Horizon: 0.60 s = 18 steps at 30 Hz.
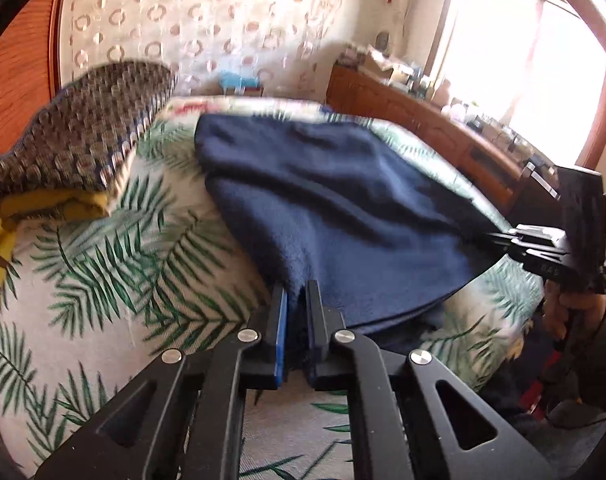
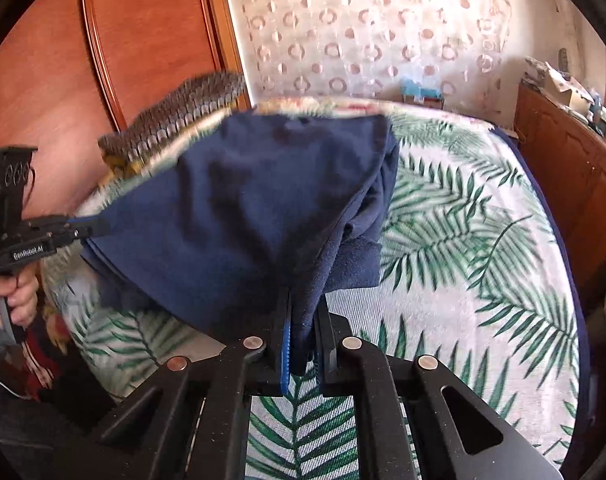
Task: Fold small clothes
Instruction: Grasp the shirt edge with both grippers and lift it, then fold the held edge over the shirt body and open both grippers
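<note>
i see 1 navy fleece garment [image 1: 323,200] on the leaf-print bed [image 1: 103,280], 2 near corners lifted: my left tongs [image 1: 297,296] pinching one, right tongs [image 2: 303,312] pinching the other. 1 woven cushion [image 1: 83,136] behind.

We see a plain navy blue garment [image 1: 327,200] on a white bedspread [image 1: 115,280] printed with green palm fronds. Beside it lie a grey-and-navy checked cloth [image 1: 83,128] and a mustard yellow one [image 1: 79,204]. The black fingers [image 2: 281,328] carry blue pads. The wardrobe [image 2: 151,40] is reddish-brown wood.
</note>
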Tool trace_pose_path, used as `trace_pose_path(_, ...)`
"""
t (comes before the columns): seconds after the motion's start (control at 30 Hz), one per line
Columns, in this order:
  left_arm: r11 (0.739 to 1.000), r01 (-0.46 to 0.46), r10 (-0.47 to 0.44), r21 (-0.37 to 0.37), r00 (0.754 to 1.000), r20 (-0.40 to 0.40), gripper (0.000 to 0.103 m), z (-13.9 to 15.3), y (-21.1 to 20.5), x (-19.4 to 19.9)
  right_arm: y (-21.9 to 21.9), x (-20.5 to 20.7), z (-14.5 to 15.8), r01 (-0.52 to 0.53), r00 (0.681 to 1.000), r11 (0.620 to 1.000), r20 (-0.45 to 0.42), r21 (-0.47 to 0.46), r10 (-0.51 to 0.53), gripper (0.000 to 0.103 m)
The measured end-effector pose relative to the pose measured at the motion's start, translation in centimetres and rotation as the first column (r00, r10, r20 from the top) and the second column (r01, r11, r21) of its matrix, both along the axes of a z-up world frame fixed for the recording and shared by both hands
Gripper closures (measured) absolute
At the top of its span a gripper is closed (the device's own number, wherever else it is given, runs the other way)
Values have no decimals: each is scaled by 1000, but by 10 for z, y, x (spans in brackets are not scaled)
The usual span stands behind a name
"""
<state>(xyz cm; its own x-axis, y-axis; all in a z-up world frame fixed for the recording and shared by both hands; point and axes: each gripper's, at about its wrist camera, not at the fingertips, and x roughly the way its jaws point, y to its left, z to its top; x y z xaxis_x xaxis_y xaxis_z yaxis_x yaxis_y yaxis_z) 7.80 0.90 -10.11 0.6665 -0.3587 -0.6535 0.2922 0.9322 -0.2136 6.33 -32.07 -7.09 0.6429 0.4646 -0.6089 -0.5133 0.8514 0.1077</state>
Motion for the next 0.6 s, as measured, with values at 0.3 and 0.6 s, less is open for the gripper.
trace_pose_path(0.3,998,24,-13,-66,988,155,95,67,-2,-28,-8,-26,50,-39,993,999,115,27,35,95)
trace_pose_path(0.6,995,11,9,-99,980,199,95,93,7,-31,-36,-52,78,-58,988,994,150,92,44,95)
